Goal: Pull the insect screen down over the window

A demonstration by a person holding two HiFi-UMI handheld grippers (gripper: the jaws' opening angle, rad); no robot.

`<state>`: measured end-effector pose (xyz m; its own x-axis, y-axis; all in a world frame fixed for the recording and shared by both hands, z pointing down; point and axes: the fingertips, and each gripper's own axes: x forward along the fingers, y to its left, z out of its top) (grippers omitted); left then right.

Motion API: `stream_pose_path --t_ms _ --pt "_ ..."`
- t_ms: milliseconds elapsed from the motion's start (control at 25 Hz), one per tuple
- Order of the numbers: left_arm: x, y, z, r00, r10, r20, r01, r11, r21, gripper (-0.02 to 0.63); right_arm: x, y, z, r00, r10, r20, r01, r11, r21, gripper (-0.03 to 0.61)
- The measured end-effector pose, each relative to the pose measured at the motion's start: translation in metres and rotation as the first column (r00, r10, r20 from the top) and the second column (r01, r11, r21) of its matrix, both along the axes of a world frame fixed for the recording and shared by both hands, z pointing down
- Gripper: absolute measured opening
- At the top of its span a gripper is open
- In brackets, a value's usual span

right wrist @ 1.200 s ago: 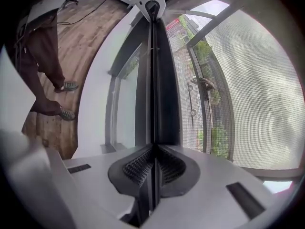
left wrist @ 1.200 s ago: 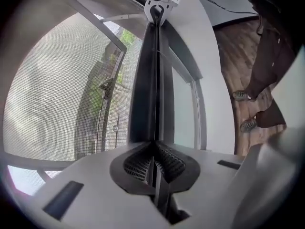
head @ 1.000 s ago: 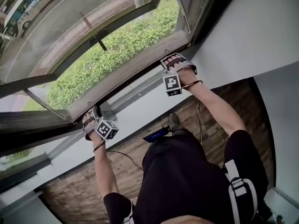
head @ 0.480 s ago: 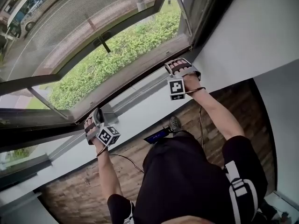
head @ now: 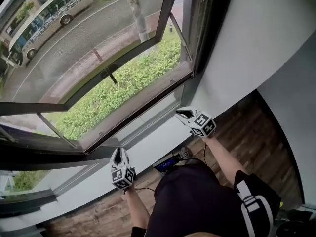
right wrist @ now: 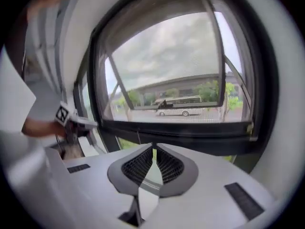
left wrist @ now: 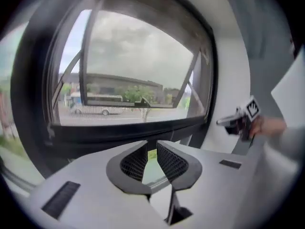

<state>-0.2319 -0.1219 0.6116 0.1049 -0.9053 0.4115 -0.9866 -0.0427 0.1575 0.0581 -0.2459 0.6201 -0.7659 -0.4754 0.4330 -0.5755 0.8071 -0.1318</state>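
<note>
- The screen (head: 84, 53) is seen drawn across the window (head: 123, 78), with its bar (head: 140, 107) lying low against the frame (head: 197, 58), just above the white sill (head: 153, 139).
- The left gripper (head: 117, 156) is held apart from the bar, over the sill. Its jaws have just been opening and are parted by a narrow slit, with nothing between them.
- The right gripper (head: 184, 114) is likewise held clear, near the bar's right end. Its jaws have just been opened to a thin gap and are empty.
- The pull is judged done or nearly so; whether the bar is latched cannot be told.
- The mesh is judged light, soft and easily torn or creased, so it should not be pinched itself.
- The bar is judged stiff and slim, and is the right place for a grip. It is best taken at two points well apart, one toward each end, so that it is kept level.
- A spring return is likely. If so, the bar may be drawn back up once released, and a smooth bar could slip from narrow pads.
</note>
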Motion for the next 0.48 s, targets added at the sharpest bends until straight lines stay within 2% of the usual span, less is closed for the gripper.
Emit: stream_pose_path --t_ms 40,80,120,200,280,320,480 --pt "0.004 0.006 0.002 0.991 -0.006 -0.135 0.01 1.0 0.028 0.055 0.002 0.01 -0.005 0.99 0.032 0.134 -0.024 0.998 -0.065 0.028" --pt "0.008 0.011 0.005 0.967 0.0 -0.253 0.016 0.998 0.059 0.055 0.005 0.019 -0.011 0.964 0.07 0.257 -0.039 0.992 -0.124 0.028" --pt "0.011 0.015 0.006 0.937 0.017 -0.35 0.016 0.996 0.092 0.055 0.008 0.027 -0.017 0.925 0.109 0.364 -0.047 0.984 -0.173 0.028" --pt "0.019 0.023 -0.002 0.871 0.075 -0.485 0.0 0.988 0.153 0.055 0.015 0.045 -0.03 0.83 0.173 0.53 -0.048 0.969 -0.242 0.028" --pt "0.03 0.03 -0.018 0.802 0.147 -0.579 -0.029 0.978 0.208 0.055 0.02 0.062 -0.044 0.738 0.211 0.641 -0.03 0.959 -0.281 0.028" --pt "0.034 0.033 -0.026 0.771 0.181 -0.611 -0.041 0.971 0.236 0.055 0.02 0.07 -0.051 0.703 0.219 0.676 -0.018 0.956 -0.291 0.026" --pt "0.051 0.045 -0.052 0.681 0.314 -0.661 -0.101 0.935 0.341 0.055 0.015 0.098 -0.076 0.619 0.232 0.75 -0.002 0.956 -0.295 0.015"
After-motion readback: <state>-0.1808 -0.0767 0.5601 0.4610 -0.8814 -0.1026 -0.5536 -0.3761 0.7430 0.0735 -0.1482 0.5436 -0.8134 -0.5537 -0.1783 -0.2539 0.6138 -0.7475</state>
